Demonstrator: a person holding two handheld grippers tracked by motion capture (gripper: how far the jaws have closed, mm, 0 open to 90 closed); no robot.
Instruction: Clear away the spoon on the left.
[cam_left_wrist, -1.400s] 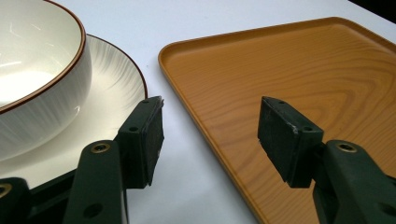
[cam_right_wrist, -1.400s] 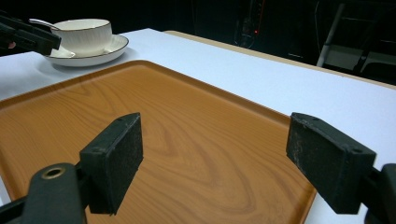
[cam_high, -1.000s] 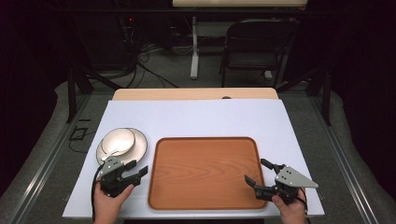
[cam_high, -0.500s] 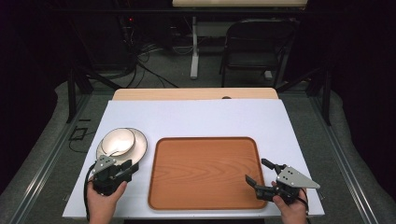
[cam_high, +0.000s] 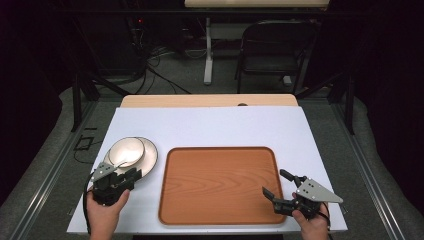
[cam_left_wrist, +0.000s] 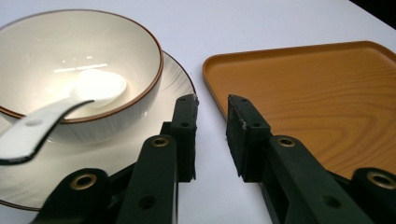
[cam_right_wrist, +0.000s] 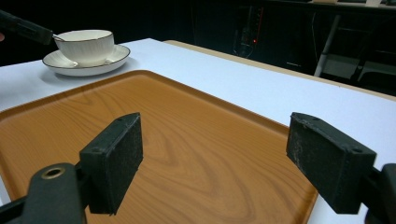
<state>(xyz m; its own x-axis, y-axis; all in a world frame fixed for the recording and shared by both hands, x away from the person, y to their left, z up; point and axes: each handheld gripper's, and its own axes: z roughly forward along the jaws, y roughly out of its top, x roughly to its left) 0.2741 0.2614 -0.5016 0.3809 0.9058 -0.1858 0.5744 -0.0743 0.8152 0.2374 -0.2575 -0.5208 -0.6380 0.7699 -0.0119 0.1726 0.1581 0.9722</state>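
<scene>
We see the left gripper (cam_high: 131, 175), held in the left hand (cam_high: 105, 212) at the near left of the white table (cam_high: 225, 125), angled toward the plate (cam_left_wrist: 170, 88); its jaws have just been closing and now stand a narrow gap apart, with nothing between them, just beside the plate's rim. The bowl (cam_left_wrist: 79, 70) sits on that plate with a white spoon (cam_left_wrist: 56, 116) resting in it, left of the wooden tray (cam_high: 220, 185). The right gripper (cam_high: 277, 186) rests low at the tray's near right corner, jaws wide apart over the tray, gripping nothing.
</scene>
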